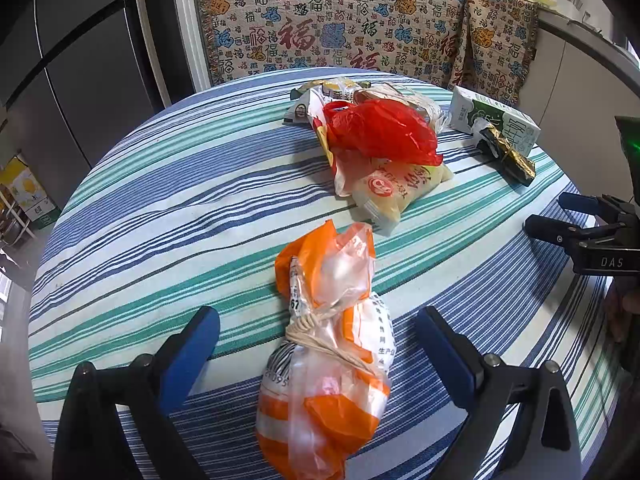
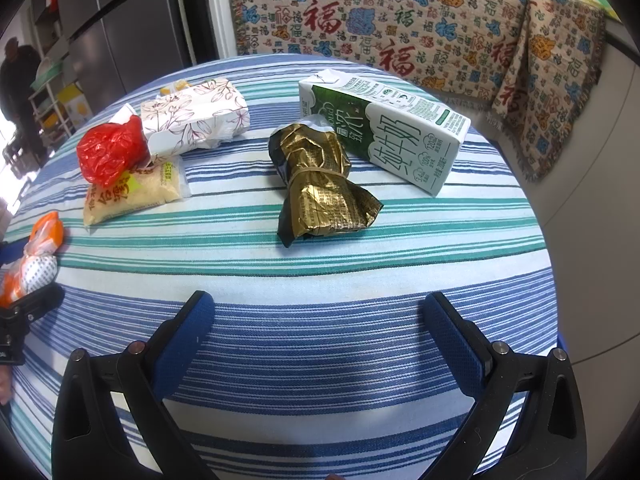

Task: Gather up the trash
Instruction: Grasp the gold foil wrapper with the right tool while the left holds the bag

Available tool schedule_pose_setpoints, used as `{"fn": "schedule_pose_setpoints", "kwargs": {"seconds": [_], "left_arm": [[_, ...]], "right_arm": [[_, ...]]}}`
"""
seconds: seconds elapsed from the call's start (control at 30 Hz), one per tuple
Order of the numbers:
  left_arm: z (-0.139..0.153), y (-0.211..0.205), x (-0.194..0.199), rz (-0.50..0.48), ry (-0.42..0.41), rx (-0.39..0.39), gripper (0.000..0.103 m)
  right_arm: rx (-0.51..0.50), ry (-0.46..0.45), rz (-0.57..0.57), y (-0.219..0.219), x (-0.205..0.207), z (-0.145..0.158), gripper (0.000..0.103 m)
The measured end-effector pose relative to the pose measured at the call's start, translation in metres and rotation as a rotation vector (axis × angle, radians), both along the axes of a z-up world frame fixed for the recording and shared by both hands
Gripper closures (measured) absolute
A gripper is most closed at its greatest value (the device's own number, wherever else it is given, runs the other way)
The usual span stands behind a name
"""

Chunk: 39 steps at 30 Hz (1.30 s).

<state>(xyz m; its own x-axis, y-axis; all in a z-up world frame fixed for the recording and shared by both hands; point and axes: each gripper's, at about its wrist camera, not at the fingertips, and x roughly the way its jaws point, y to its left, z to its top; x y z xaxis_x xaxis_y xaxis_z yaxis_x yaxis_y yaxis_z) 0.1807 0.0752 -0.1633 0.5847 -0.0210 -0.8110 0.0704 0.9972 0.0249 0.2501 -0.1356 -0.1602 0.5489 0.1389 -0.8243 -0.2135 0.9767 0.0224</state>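
An orange and clear plastic bag, tied with a rubber band, lies on the striped table between the open fingers of my left gripper; it also shows in the right wrist view. A red plastic bag sits on a rice packet. A gold foil packet lies beside a green and white milk carton, ahead of my open, empty right gripper. The right gripper shows in the left wrist view.
A floral tissue pack lies behind the red bag. The round table has a striped cloth. A patterned blanket hangs behind it. A grey fridge stands at the left.
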Motion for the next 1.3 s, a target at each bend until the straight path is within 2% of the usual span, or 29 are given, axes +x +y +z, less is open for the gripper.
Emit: {"fn": "schedule_pose_setpoints", "kwargs": {"seconds": [0.13, 0.23, 0.3, 0.37, 0.5, 0.57, 0.63, 0.67, 0.73, 0.8, 0.97, 1.07, 1.1, 1.13, 1.2, 1.3], "left_arm": [[0.0, 0.0, 0.0, 0.0, 0.0, 0.0, 0.002], [0.0, 0.0, 0.0, 0.001, 0.0, 0.0, 0.002], [0.0, 0.0, 0.0, 0.0, 0.0, -0.001, 0.002], [0.0, -0.001, 0.0, 0.0, 0.001, -0.001, 0.002], [0.0, -0.002, 0.0, 0.001, 0.0, 0.0, 0.002], [0.0, -0.002, 0.0, 0.0, 0.0, -0.001, 0.002], [0.0, -0.002, 0.0, 0.0, 0.0, -0.002, 0.002], [0.0, -0.003, 0.0, 0.0, 0.0, -0.003, 0.002], [0.0, -0.003, -0.001, -0.002, 0.0, -0.006, 0.002], [0.0, -0.003, -0.002, -0.007, 0.0, -0.008, 0.002], [0.002, -0.005, -0.015, -0.009, -0.007, -0.005, 0.002], [0.008, -0.006, -0.025, -0.032, -0.028, -0.008, 0.002], [0.01, -0.008, -0.027, -0.042, -0.032, -0.005, 0.002], [0.013, -0.009, -0.029, -0.05, -0.036, -0.002, 0.002], [0.018, -0.011, -0.029, -0.056, -0.04, -0.002, 0.002], [0.026, -0.013, -0.025, -0.061, -0.039, 0.012, 0.004]], "right_arm": [[0.015, 0.026, 0.033, -0.003, 0.004, 0.002, 0.001], [0.153, 0.045, 0.013, -0.027, 0.01, 0.012, 0.001], [0.195, 0.038, 0.002, -0.039, 0.02, 0.017, 0.001], [0.194, 0.013, 0.021, -0.04, 0.031, 0.022, 0.006], [0.183, 0.026, 0.104, -0.02, 0.053, 0.019, 0.018], [0.148, 0.007, 0.118, -0.009, 0.062, 0.015, 0.019], [0.124, 0.033, 0.135, -0.002, 0.066, 0.005, 0.025], [0.088, 0.007, 0.144, 0.002, 0.063, 0.005, 0.031], [0.036, 0.006, 0.153, 0.006, 0.055, 0.007, 0.056], [0.09, 0.038, 0.165, 0.006, 0.042, 0.008, 0.057], [0.07, 0.088, 0.287, 0.022, -0.018, 0.013, 0.057], [0.142, 0.108, 0.304, 0.014, -0.039, 0.016, 0.038], [0.163, 0.104, 0.304, 0.01, -0.042, 0.019, 0.026], [0.176, 0.086, 0.307, 0.007, -0.044, 0.024, 0.022], [0.189, 0.053, 0.302, 0.001, -0.044, 0.034, 0.022], [0.225, 0.064, 0.31, 0.001, -0.037, 0.04, 0.02]]}}
